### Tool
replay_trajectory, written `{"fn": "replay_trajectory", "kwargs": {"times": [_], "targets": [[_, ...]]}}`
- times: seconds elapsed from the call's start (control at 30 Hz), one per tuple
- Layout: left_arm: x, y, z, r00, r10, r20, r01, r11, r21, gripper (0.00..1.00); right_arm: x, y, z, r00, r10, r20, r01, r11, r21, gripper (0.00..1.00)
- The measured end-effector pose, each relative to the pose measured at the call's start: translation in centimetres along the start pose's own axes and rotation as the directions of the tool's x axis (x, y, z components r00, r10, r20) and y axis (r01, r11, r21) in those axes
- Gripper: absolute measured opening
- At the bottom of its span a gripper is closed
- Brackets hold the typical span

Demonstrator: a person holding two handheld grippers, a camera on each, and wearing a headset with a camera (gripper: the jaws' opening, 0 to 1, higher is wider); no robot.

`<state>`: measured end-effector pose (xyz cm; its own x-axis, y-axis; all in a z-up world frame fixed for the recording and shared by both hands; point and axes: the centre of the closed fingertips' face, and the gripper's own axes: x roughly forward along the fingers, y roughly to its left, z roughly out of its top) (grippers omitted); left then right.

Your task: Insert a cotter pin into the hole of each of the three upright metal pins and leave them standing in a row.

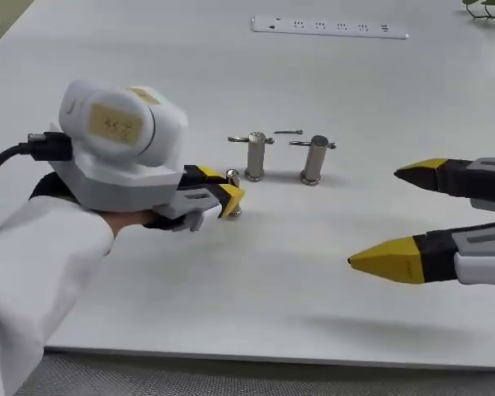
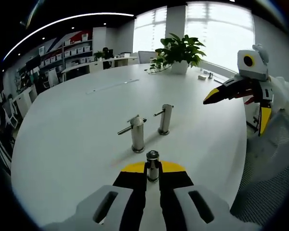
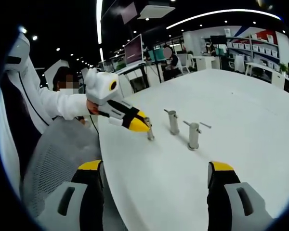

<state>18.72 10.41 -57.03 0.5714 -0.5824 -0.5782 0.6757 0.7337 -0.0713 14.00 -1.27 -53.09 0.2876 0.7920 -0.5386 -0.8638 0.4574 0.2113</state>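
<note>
While my left tongs [image 2: 152, 169] are clenched on the nearest metal pin [image 2: 152, 161], which is upright on the counter [image 2: 77, 144], a second pin [image 2: 137, 135] and a third pin [image 2: 164, 120] stand just beyond their tips, each with a cotter pin through it. My right tongs [image 1: 373, 217] gape released, well apart. A loose cotter pin [image 1: 289, 132] lies past the row.

In the head view the left gripper [image 1: 227, 188] covers most of the near pin [image 1: 233, 175], left of the middle pin [image 1: 255, 157]; its hole is hidden. Right of the middle pin, the picture's edge cuts off the right gripper [image 1: 373, 217].
</note>
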Motion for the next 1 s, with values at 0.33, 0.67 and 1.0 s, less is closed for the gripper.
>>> {"fn": "replay_trajectory", "kwargs": {"times": [0.33, 0.67, 1.0], "targets": [[0.35, -0.24, 0.17, 1.0000, 0.006, 0.004, -0.006, 1.000, 0.005, 0.06, -0.07, 0.08, -0.08, 1.0000, -0.001, -0.006, 0.001, 1.000, -0.004, 0.87], [0.59, -0.66, -0.08, 1.0000, 0.003, -0.008, -0.003, 0.999, 0.037, 0.06, -0.03, 0.20, -0.24, 1.0000, -0.001, -0.010, 0.001, 1.000, -0.003, 0.87], [0.39, -0.76, -0.30, 0.9998, -0.017, -0.009, 0.017, 1.000, -0.009, 0.06, -0.02, 0.24, -0.25, 1.0000, -0.001, -0.005, 0.001, 1.000, 0.003, 0.87]]}}
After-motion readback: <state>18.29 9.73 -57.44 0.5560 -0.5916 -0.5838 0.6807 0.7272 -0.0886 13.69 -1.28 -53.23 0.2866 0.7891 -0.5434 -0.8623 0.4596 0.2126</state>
